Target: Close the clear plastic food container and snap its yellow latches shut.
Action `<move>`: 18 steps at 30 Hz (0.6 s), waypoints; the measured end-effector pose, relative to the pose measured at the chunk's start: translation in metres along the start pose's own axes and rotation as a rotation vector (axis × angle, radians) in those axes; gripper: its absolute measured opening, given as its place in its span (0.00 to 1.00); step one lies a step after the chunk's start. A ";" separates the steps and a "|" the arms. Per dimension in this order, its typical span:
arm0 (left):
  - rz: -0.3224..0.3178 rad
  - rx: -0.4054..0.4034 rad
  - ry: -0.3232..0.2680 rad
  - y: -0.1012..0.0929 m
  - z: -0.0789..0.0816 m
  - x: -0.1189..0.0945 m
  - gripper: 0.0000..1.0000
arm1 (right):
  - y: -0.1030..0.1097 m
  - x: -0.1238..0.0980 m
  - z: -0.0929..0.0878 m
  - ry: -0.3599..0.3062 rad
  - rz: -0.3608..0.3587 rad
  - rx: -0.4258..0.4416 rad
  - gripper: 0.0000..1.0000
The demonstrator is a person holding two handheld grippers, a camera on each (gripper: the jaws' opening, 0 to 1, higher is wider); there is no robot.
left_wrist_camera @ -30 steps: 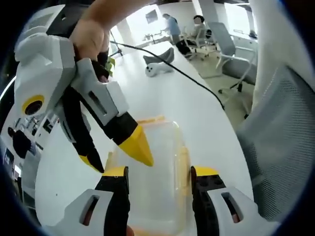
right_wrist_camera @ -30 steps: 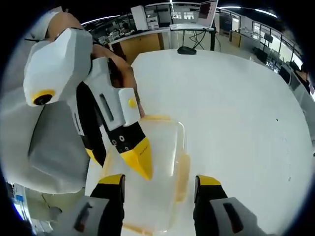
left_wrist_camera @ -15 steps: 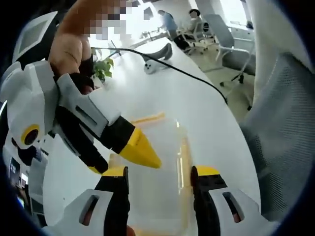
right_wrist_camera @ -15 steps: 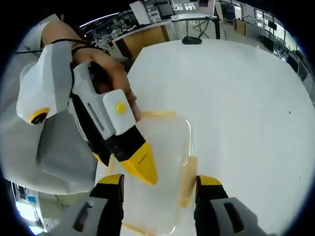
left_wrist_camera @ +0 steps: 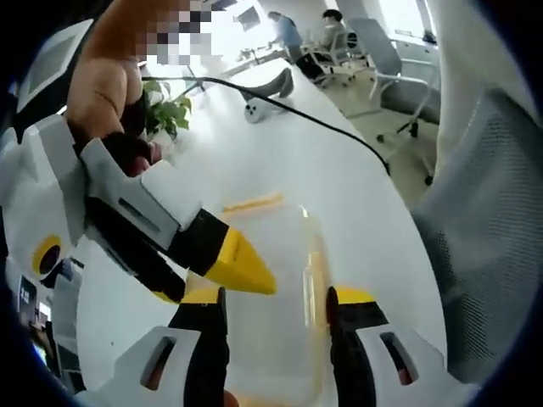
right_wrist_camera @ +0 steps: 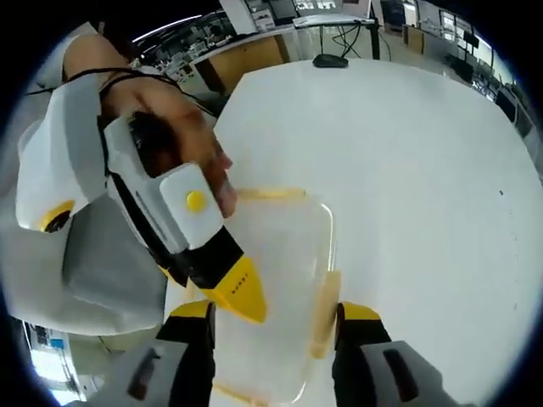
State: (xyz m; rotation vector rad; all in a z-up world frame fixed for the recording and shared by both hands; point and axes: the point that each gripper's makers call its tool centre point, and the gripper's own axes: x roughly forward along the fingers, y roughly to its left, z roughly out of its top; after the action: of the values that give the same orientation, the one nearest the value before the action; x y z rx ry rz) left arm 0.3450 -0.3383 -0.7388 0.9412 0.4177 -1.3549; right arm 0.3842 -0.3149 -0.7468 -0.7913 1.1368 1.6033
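A clear plastic container (left_wrist_camera: 276, 280) lies on the white table (left_wrist_camera: 280, 153) with its lid on it. A yellow latch (left_wrist_camera: 316, 270) runs along its right side and another yellow latch (left_wrist_camera: 253, 203) along its far end. My left gripper (left_wrist_camera: 276, 307) is open, one jaw on each side of the container's near end. The right gripper's yellow fingertip (left_wrist_camera: 240, 266) rests over the lid's left part. In the right gripper view the container (right_wrist_camera: 284, 254) lies between the jaws of my open right gripper (right_wrist_camera: 276, 315), a side latch (right_wrist_camera: 325, 301) by the right jaw, and the left gripper's fingertip (right_wrist_camera: 237, 292) sits on the lid.
A black cable (left_wrist_camera: 331, 123) crosses the table toward a grey and white object (left_wrist_camera: 270, 91). A plant (left_wrist_camera: 165, 119) stands at the far left, office chairs (left_wrist_camera: 399, 76) beyond the table's edge. A black object (right_wrist_camera: 327, 61) sits at the table's far end. A white mesh sleeve (left_wrist_camera: 492, 220) is close on the right.
Both grippers have tilted flatter and come lower over the lid, each one's yellow tip staying on the lid's left part. The container has stayed where it was.
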 end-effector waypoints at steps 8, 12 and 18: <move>-0.001 -0.053 0.055 0.002 0.000 0.001 0.37 | 0.001 0.001 0.002 0.004 -0.009 0.029 0.47; -0.014 -0.090 0.034 -0.002 0.001 0.001 0.36 | 0.001 0.004 0.004 -0.036 -0.013 0.027 0.47; 0.029 -0.164 -0.023 0.005 -0.002 0.000 0.33 | 0.001 0.005 0.003 0.008 -0.012 0.038 0.47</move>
State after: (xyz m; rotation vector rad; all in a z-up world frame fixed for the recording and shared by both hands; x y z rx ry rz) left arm 0.3507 -0.3372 -0.7385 0.7929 0.4885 -1.2839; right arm 0.3821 -0.3100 -0.7499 -0.7787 1.1629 1.5660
